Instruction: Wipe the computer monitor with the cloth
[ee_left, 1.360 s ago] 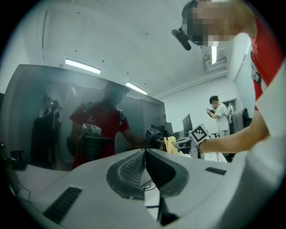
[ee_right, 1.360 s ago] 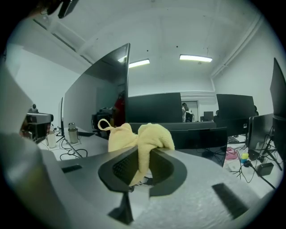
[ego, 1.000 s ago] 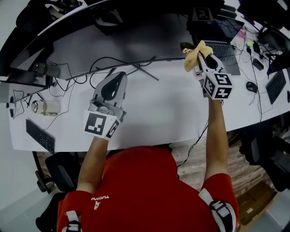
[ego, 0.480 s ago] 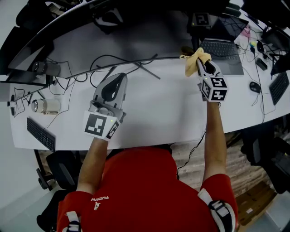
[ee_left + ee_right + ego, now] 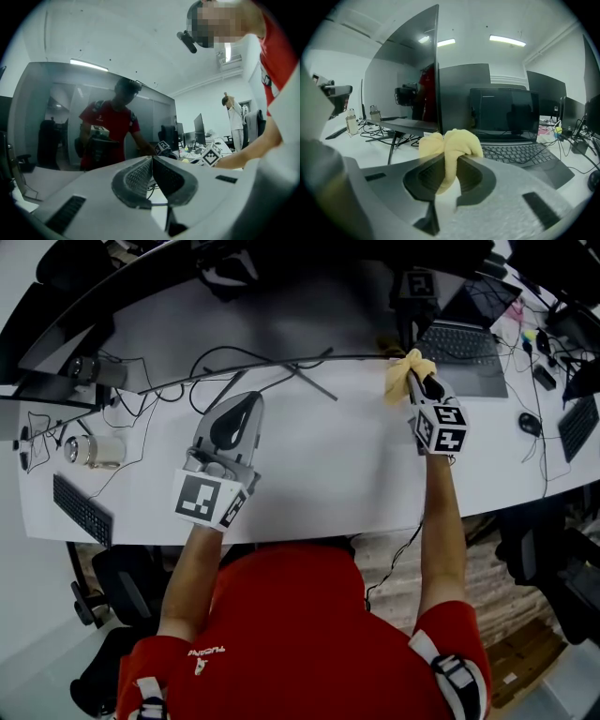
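Note:
The wide curved monitor point(image 5: 281, 306) stands along the back of the white desk point(image 5: 319, 474); its dark screen point(image 5: 93, 117) fills the left gripper view and shows a reflection of the person. My right gripper point(image 5: 419, 382) is shut on a bunched yellow cloth point(image 5: 405, 371), held just off the monitor's right edge point(image 5: 437, 70). The cloth point(image 5: 450, 150) bulges out above the right jaws. My left gripper point(image 5: 236, 418) is shut with nothing in it, hovering over the desk in front of the screen's middle.
An open laptop point(image 5: 459, 343) sits right of the monitor, close behind the cloth. Cables point(image 5: 234, 371) and the monitor's stand legs point(image 5: 309, 381) lie under the screen. A bottle point(image 5: 94, 451) and a keyboard point(image 5: 80, 507) are at the far left; a mouse point(image 5: 530, 423) at the right.
My right gripper with the cloth has moved away from me toward the monitor's right edge. The left gripper has stayed in place.

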